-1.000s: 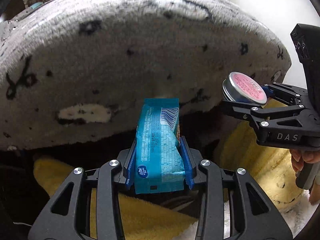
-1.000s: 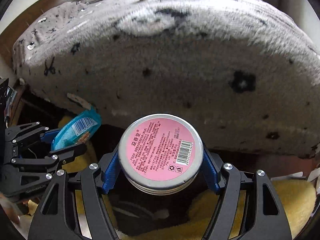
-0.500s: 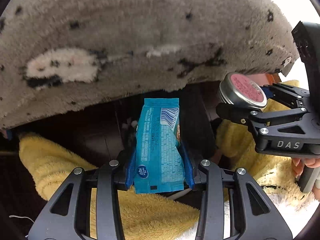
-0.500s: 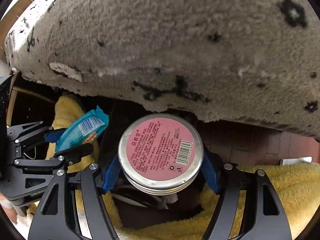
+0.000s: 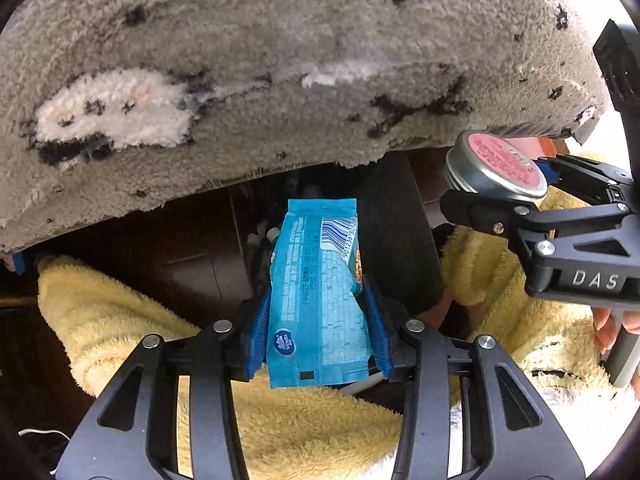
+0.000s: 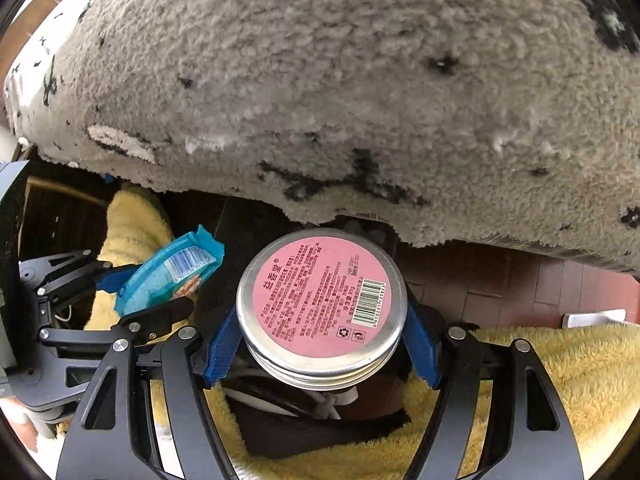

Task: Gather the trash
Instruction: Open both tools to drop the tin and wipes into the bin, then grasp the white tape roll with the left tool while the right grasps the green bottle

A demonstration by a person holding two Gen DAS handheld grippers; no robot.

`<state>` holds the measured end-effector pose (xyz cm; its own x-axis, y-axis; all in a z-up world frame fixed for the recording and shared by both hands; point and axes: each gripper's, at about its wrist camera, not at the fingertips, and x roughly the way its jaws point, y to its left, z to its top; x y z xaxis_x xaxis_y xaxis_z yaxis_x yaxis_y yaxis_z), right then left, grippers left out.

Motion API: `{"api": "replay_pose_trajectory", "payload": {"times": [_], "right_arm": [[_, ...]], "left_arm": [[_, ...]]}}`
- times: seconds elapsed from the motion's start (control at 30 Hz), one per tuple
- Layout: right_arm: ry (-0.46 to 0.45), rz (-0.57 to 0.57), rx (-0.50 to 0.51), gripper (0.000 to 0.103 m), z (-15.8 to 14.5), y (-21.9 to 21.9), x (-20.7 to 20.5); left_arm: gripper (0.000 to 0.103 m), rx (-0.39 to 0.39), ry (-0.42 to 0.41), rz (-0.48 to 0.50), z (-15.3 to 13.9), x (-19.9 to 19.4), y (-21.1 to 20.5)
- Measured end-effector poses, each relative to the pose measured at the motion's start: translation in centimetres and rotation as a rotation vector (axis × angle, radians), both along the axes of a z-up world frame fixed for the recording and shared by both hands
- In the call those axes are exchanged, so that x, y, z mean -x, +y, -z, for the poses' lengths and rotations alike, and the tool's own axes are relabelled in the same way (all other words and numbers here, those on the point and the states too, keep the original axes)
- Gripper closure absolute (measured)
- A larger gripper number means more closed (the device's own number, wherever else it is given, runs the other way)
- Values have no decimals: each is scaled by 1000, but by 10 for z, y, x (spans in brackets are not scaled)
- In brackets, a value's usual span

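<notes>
**Both loads carried down past the rug's edge**

Left hand-held gripper (image 5: 318, 334): clamped on the blue wrapper (image 5: 318, 300), which stands lengthwise between the blue pads, barcode end toward 12 o'clock. Right hand-held gripper (image 6: 320, 342): clamped on the round tin (image 6: 322, 306), pink label facing the camera, pads on its rim at 9 and 3 o'clock. In the left wrist view the tin (image 5: 496, 166) sits at 2 o'clock from the wrapper, near it but apart; in the right wrist view the wrapper (image 6: 170, 276) lies at 9 o'clock from the tin.

Change over the last second: the grey rug (image 5: 280, 60) has risen in both views, so that its ragged edge now crosses the upper half and the small items formerly seen at its far side have gone out of frame. Both grippers have therefore dropped and tipped toward the dark gap (image 5: 200, 248) beneath, flanked by the yellow fleece (image 5: 132, 320). Neither grip has shifted; wrapper and tin sit as they did.

Reading: both pieces of trash are collected and in transit; the task stands at the carry-to-bin step. White oddments show low in the gap at 12 o'clock from the wrapper, but no bin rim can be made out, so the drop point is uncertain. Release should wait until a receptacle lies clearly under each load.
</notes>
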<state>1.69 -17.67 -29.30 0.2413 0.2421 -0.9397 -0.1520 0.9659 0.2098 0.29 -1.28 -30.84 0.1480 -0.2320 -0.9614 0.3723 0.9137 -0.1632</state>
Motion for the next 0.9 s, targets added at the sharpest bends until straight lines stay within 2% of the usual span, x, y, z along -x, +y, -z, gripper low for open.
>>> {"api": "replay_pose_trajectory", "payload": {"times": [0.27,0.33,0.4,0.67,0.9], "right_arm": [[-55,58,-9,20,-19,-19,-1],[-72,67,-14,14,-26,-22,0],[-92,75,-20,13,-33,-25,1],[-178,112,-38,11,-67,-41,2],[-301,121,-43,11,-114,-57,-3]], "left_arm": [[26,3,-72,-5,-30,5,8],[21,6,-91,1,-37,7,8],[15,6,-112,4,-45,8,7],[8,33,-209,-6,-87,8,11],[8,62,-339,-31,-133,1,16]]}}
